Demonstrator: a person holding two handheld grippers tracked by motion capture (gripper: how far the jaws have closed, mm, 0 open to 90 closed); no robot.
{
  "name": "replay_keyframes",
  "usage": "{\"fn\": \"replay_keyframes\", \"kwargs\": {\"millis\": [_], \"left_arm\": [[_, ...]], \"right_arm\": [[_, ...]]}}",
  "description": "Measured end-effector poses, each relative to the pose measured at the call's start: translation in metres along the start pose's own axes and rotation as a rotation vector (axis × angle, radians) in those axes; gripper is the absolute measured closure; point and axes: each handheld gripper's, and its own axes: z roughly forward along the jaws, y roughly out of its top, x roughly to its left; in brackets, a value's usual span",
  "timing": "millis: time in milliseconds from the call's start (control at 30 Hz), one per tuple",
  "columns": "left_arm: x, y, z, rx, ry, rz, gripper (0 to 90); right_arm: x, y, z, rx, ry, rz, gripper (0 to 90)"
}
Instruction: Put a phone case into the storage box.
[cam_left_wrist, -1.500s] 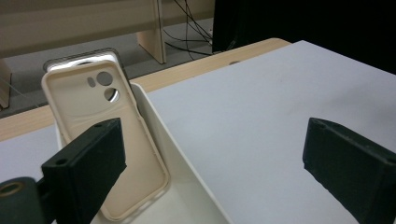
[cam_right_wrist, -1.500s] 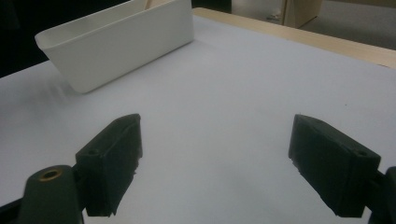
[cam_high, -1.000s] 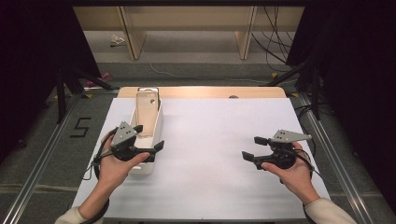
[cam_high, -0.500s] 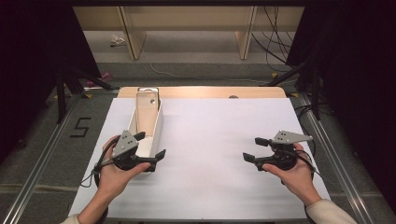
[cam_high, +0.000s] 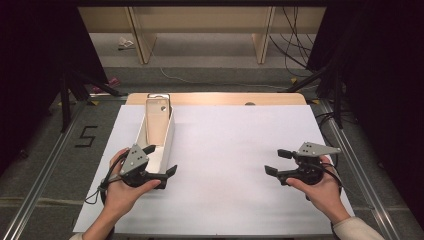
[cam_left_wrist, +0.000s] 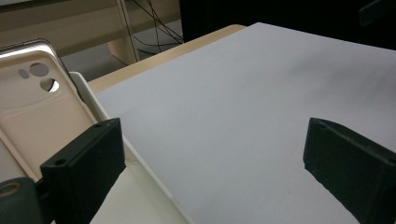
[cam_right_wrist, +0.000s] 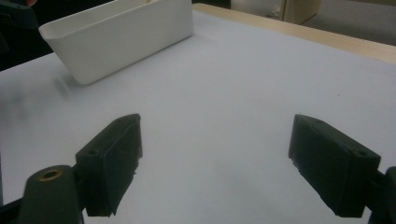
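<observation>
Now left tongs (cam_high: 161, 161) agape astride white tray (cam_high: 168, 136) near wall; right tongs (cam_high: 276, 162) agape, holding nothing, over bare sheet (cam_high: 230, 150)

- The worktop (cam_high: 225, 97) carries a sheet (cam_high: 235, 165) that covers it up to a strip along the 12 o'clock edge.
- A tray (cam_high: 167, 142) lies on the sheet toward 10 o'clock, its long axis running from 6 to 12 o'clock.
- A phone case (cam_high: 157, 120) sits in the tray, leaning against the 12 o'clock end.
- The left tongs (cam_high: 161, 161) rest at the tray's 6 o'clock end, at about 8 o'clock on the sheet; one jaw stands over the tray's inside, the other over the sheet beside its 3 o'clock wall.
- The right tongs (cam_high: 277, 162) sit at 4 o'clock on the sheet, well apart from the tray.
- A cable (cam_high: 95, 195) trails from the left tongs toward 7 o'clock.
</observation>
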Motion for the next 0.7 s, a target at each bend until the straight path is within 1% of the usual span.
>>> {"fn": "replay_keyframes", "kwargs": {"millis": [167, 467, 700], "left_arm": [[0.0000, -0.0017, -0.0005, 0.002, 0.001, 0.007, 4.8], [-0.0006, -0.0062, -0.0011, 0.008, -0.001, 0.005, 4.8], [-0.0017, -0.0082, -0.0015, 0.011, 0.006, 0.019, 4.7]], "right_arm": [[0.0003, -0.0020, -0.0023, 0.002, 0.001, 0.000, 18.4], [0.0004, -0.0048, -0.0061, 0.011, -0.001, 0.000, 18.4], [0.0010, -0.0076, -0.0085, 0.012, 0.002, 0.000, 18.4]]}}
